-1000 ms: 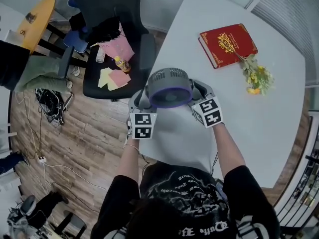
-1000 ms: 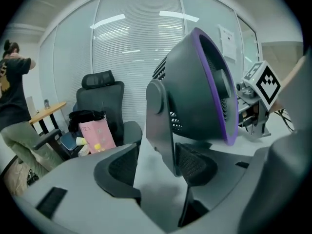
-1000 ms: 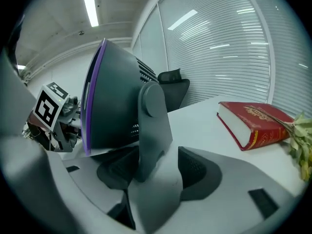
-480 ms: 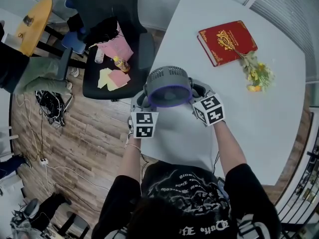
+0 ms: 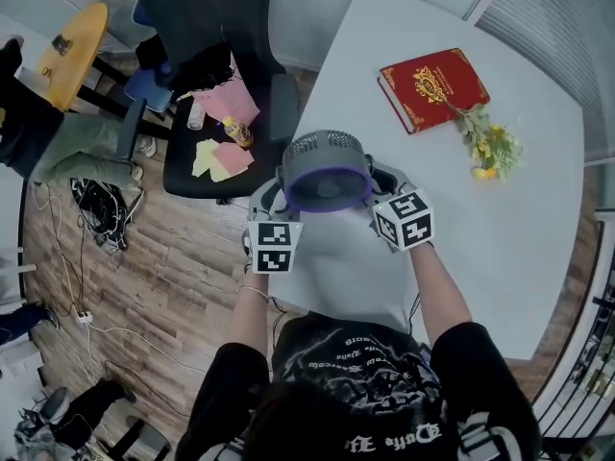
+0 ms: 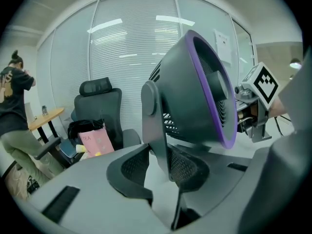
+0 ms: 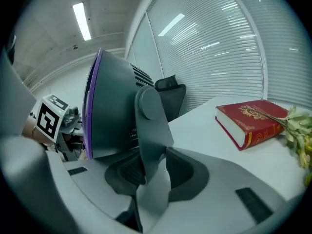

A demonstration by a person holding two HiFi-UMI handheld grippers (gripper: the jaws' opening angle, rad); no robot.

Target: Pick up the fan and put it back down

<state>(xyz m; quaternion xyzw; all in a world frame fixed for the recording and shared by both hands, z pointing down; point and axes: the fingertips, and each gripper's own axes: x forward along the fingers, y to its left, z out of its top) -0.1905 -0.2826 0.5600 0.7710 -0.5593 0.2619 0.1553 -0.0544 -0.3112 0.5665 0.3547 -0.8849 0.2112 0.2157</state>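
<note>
The fan sat over the near left part of the table, close to its edge, caught between the two tools. The left gripper and the right gripper came at it from opposite sides, which seemed sensible: the round head is too wide for either tool, so each took one of the flat side arms that carry the head. Both sets of jaws had just been closing. In the left gripper view the pads pressed on that arm from both sides, and in the right gripper view they did the same on the opposite arm, so both tools gripped the fan. The matched hold probably kept the head level and stopped it swinging. Whether its base had cleared the table could not be told. A red book with flowers at its corner lay well apart, out of the way. No container stood on the table. Beside it, a black chair held a pink bag, a small bottle and loose papers; what the bag held was not visible.
</note>
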